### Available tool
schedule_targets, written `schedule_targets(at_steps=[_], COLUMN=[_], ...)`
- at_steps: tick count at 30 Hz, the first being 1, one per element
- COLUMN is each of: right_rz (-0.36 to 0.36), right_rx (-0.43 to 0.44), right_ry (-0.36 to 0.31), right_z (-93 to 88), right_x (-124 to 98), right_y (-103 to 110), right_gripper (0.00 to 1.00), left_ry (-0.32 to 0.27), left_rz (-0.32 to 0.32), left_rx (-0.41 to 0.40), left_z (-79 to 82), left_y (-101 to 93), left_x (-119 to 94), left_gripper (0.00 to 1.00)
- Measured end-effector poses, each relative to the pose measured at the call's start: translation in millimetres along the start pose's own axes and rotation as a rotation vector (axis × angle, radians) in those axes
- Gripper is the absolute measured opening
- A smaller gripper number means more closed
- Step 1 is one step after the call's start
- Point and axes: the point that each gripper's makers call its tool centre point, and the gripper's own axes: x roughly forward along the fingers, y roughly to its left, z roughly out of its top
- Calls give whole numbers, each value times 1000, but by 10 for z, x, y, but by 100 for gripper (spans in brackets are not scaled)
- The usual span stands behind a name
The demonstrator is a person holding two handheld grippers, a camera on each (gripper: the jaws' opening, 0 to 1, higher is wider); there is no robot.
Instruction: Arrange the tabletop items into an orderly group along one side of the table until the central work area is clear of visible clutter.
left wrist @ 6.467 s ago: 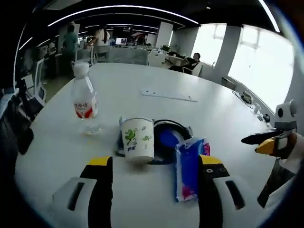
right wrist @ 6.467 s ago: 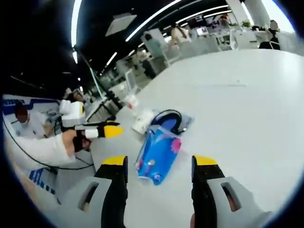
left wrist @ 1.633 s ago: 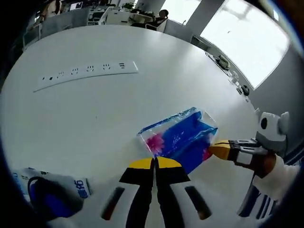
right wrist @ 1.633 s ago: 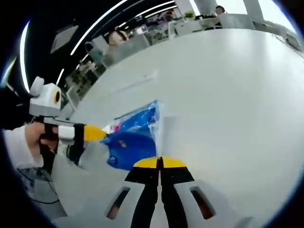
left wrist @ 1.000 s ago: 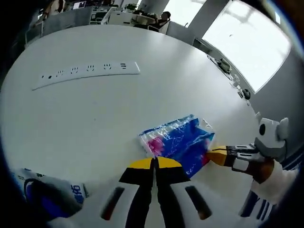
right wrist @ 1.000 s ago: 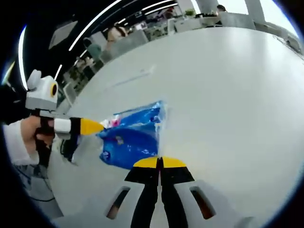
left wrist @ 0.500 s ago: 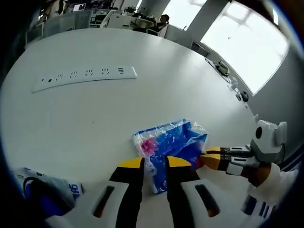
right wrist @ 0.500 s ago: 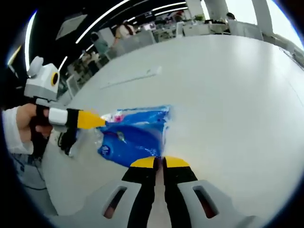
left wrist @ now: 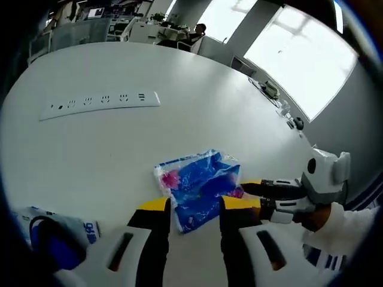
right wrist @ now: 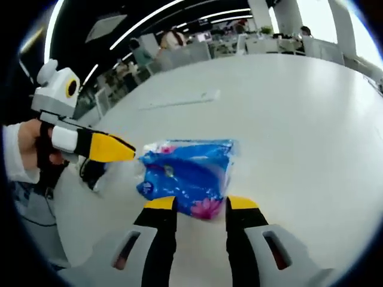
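Blue plastic-wrapped tissue pack (left wrist: pixel 198 187) lies flat on white table (left wrist: pixel 108 149); left gripper (left wrist: pixel 192 209) and right gripper (right wrist: pixel 199 205) both apart, apparently letting go.

Open-plan office. Large white meeting table (left wrist: pixel 197 89) with white power strip (left wrist: pixel 99 103) on top. Far side: desks, chairs, monitor (left wrist: pixel 96 12), seated and standing people. Big windows (left wrist: pixel 299 57) right; linear ceiling lights (right wrist: pixel 143 24) overhead.

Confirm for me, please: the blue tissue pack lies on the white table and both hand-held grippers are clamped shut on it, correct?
Not quite. The blue tissue pack does lie on the white table, but both hand-held grippers are open: the left hand-held gripper in the left gripper view and the right hand-held gripper in the right gripper view.
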Motion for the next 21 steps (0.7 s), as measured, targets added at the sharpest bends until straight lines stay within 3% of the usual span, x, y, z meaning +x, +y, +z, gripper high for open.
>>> schedule_targets(at_steps=[4,10,21], right_rz=[1,20,59], right_rx=[2,3,-19], right_ry=[-13,-50,-125], right_z=[-13,41,157], right_x=[-62,-178,-405], right_y=[34,129,393], right_gripper=[36,41,46], left_ry=[-30,-65,-135], left_rz=[1,32,32], left_rx=[30,100,115], left_z=[18,-6,-74], left_y=[-29,58,150], left_x=[-97,-256,-668], left_gripper=[38,65,76])
